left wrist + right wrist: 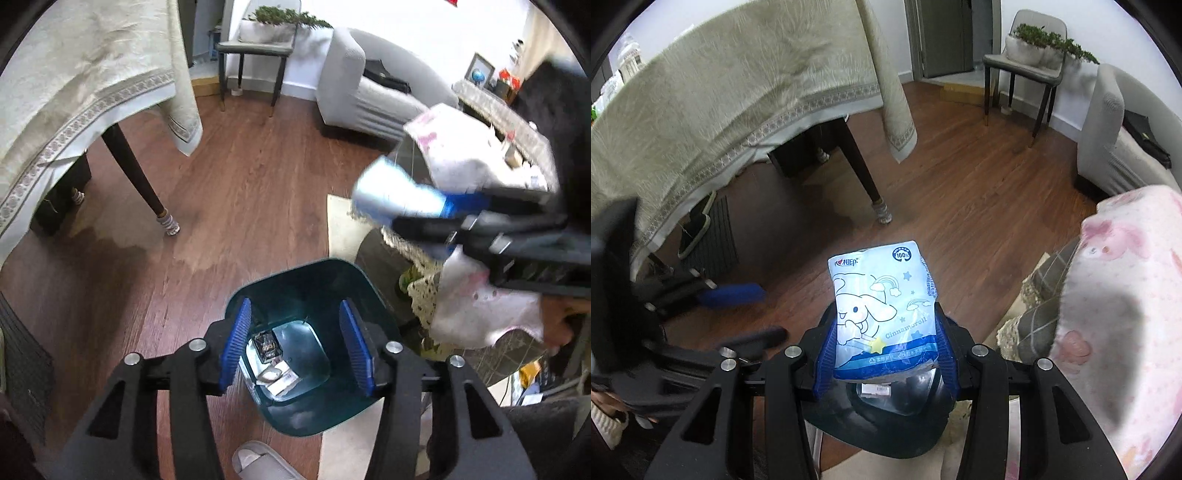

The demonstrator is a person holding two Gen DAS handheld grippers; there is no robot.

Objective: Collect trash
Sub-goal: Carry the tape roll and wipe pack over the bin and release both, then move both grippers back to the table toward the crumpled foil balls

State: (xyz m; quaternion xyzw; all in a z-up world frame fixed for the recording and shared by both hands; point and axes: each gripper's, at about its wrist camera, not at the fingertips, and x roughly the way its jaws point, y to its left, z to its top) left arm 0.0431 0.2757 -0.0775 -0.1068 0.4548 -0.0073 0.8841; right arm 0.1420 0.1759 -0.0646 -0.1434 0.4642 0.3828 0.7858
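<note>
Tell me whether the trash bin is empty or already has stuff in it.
Not empty. The left wrist view looks down into the teal bin, where wrappers and paper scraps lie on its bottom.

1. Trash bin (306,354): mouth open upward; a few wrappers lie at the bottom, room above them free.
2. Left gripper (295,343): pads spread wide over the bin mouth, nothing between them.
3. Right gripper (884,347): clamps a tissue pack (882,314) above the bin rim.
4. Wood floor (240,177): bare beyond the bin.
5. Table leg (136,177): well apart, left.
6. Lace-covered side table (417,280): apparently touching the bin's right side; blurred.
</note>
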